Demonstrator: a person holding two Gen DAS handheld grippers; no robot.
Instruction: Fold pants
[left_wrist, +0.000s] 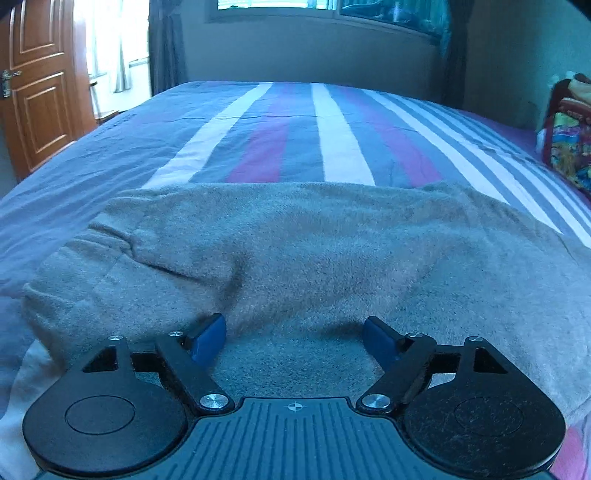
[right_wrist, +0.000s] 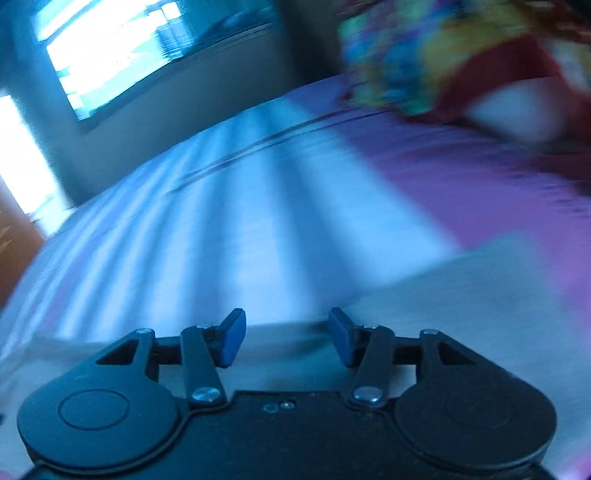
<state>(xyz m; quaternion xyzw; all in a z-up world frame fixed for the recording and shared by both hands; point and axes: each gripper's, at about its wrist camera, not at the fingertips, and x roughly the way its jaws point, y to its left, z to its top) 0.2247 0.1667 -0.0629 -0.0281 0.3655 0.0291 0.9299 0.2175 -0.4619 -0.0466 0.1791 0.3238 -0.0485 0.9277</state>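
- left gripper (left_wrist: 294, 334) hovers low over the grey pants (left_wrist: 295, 251), its blue pads (left_wrist: 208, 338) spread wide, with nothing pinched between them.
- the pants lie across the near part of the striped bedsheet (left_wrist: 332, 133), already doubled into a thick band that runs from left to right; a cuff or waistband end with gathers is at the left side.
- right gripper (right_wrist: 286, 338) has its jaws partly apart and they hold nothing; its view is strongly blurred, so only the edge of the grey cloth (right_wrist: 461, 295) below it and the sheet (right_wrist: 221, 221) beyond can be made out.
- a colourful bundle (left_wrist: 569, 147) sits on the far right of the bed, well apart from the pants.
- i judge that one fold is just finished and both grippers are free, so the step in hand is to move to new grip places.
- the next move calls for each gripper to come down on one end of the band, close on all layers together, and carry that end over to the other.
- the cloth is soft and thick, so a shallow pinch may catch only the top layer.
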